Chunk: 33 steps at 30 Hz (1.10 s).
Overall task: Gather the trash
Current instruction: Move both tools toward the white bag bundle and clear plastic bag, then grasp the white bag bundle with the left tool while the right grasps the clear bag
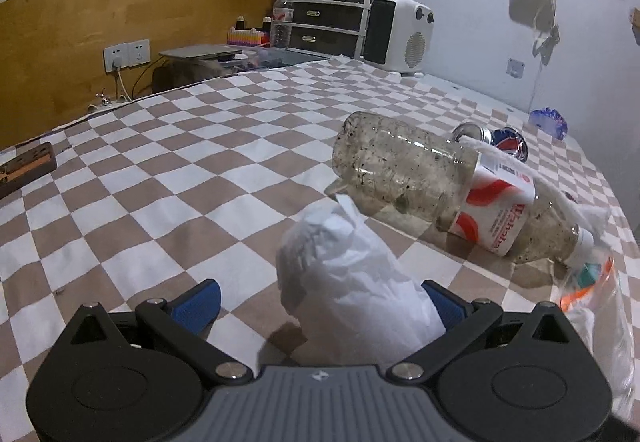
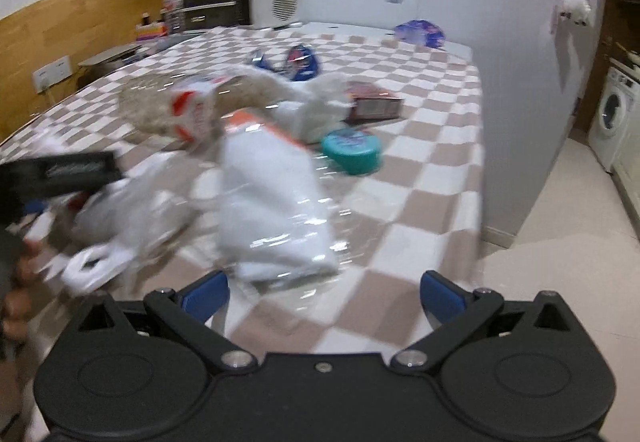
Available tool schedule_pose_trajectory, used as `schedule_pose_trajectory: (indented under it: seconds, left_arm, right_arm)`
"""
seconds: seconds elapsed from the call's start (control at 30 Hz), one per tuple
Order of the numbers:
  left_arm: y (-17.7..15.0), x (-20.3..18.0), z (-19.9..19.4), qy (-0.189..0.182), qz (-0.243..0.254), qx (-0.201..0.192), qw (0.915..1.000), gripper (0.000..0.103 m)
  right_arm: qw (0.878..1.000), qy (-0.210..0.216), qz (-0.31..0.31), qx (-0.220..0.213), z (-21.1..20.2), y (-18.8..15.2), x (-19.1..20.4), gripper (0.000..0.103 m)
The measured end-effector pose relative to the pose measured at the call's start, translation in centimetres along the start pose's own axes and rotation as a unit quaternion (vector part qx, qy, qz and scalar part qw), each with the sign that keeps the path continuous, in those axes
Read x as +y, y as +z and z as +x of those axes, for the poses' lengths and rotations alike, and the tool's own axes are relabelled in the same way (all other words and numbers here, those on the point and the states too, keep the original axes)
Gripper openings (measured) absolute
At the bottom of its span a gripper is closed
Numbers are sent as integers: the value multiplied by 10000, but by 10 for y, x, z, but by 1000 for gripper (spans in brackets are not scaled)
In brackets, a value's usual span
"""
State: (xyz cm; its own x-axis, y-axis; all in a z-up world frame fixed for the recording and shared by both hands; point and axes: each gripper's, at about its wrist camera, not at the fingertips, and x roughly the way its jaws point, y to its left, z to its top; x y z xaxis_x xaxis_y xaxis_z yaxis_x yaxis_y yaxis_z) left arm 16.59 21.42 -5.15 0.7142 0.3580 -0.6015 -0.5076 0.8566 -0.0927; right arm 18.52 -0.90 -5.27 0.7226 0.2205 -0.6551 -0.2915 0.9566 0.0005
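Checked cloth (image 1: 168, 146), brown and white squares, covers the whole table top; taken as the landmark.

White heater (image 1: 396, 30) stands at the cloth's far edge, with a dark drawer unit (image 1: 324, 14) behind the far edge beside it.

Clear plastic bottle (image 1: 436, 190), dirty inside, red and white label, lies on its side mid-cloth, neck pointing toward the cloth's right edge. A white paper strip is draped over it.

Clear plastic bag (image 2: 276, 202) with white contents lies on the cloth's near part, directly ahead of the right gripper (image 2: 322, 294); this view is blurred. Jaws of the right gripper are spread wide, nothing between them, the bag just beyond the tips.

Crumpled white paper (image 1: 352, 278) sits on the cloth on the near side of the bottle, between the fingers of the left gripper (image 1: 320, 302). Jaws stand wide; the right blue pad touches or nearly touches the paper, the left pad is apart from it. Not clamped.

Crushed blue and red can (image 1: 504, 144) lies just beyond the bottle, toward the far edge.

Teal round lid (image 2: 352, 152) lies right of the bag on the cloth.
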Motion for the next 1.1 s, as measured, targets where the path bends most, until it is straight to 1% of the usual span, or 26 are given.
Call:
schedule_pose_trajectory:
  seconds: [0.13, 0.3, 0.33, 0.4, 0.43, 0.5, 0.6, 0.77, 0.8, 0.83, 0.87, 0.93, 1.0, 1.03, 1.1]
  left_arm:
    - [-2, 10, -6, -312, -275, -112, 9991, 103]
    - [-9, 20, -20, -1065, -504, -130, 9930, 101]
    - [-11, 20, -23, -1209, -520, -122, 9912, 100]
    - [-14, 18, -26, -1445, -505, -89, 9882, 93]
    - [-15, 18, -27, -1530, -501, -65, 9869, 91]
    - [-19, 17, -32, -1729, -512, -37, 9836, 83]
    - [-29, 18, -43, -2163, -528, 61, 9749, 81]
    - [-48, 17, -69, -2682, -261, 80, 9630, 81]
    - [-53, 17, -75, -2770, -191, 97, 9606, 81]
    - [-57, 18, -81, -2806, -130, 88, 9597, 81]
    - [-60, 19, -86, -2811, -54, 52, 9597, 82]
    - [-61, 24, -97, -2763, 171, -135, 9608, 83]
    - [-52, 26, -106, -2682, 497, -429, 9611, 85]
    - [-46, 27, -110, -2646, 652, -579, 9604, 87]
    - [-31, 26, -116, -2631, 871, -809, 9574, 91]
  right_arm:
    - [9993, -352, 136, 7, 4, 5, -23, 103]
    - [9965, -651, 525, 69, 1, 9, -55, 103]
    - [9963, -646, 567, 55, -1, 8, -59, 103]
    - [9962, -575, 662, 5, -11, 9, -64, 103]
    - [9961, -528, 709, -20, -14, 10, -66, 103]
    - [9960, -350, 823, -71, -25, 14, -67, 103]
    - [9951, -61, 971, -194, -33, 24, -60, 103]
    - [9935, 24, 1099, -278, -16, 46, -35, 102]
    - [9931, 30, 1141, -282, -11, 50, -30, 101]
    - [9928, 27, 1163, -296, -8, 53, -26, 98]
    - [9928, 24, 1153, -315, -4, 56, -20, 98]
    - [9944, -44, 1012, -307, 7, 61, -8, 96]
    - [9958, -187, 874, -221, 19, 63, 2, 90]
    - [9960, -213, 845, -176, 22, 62, 3, 85]
    - [9961, -260, 843, -58, 27, 59, 3, 81]
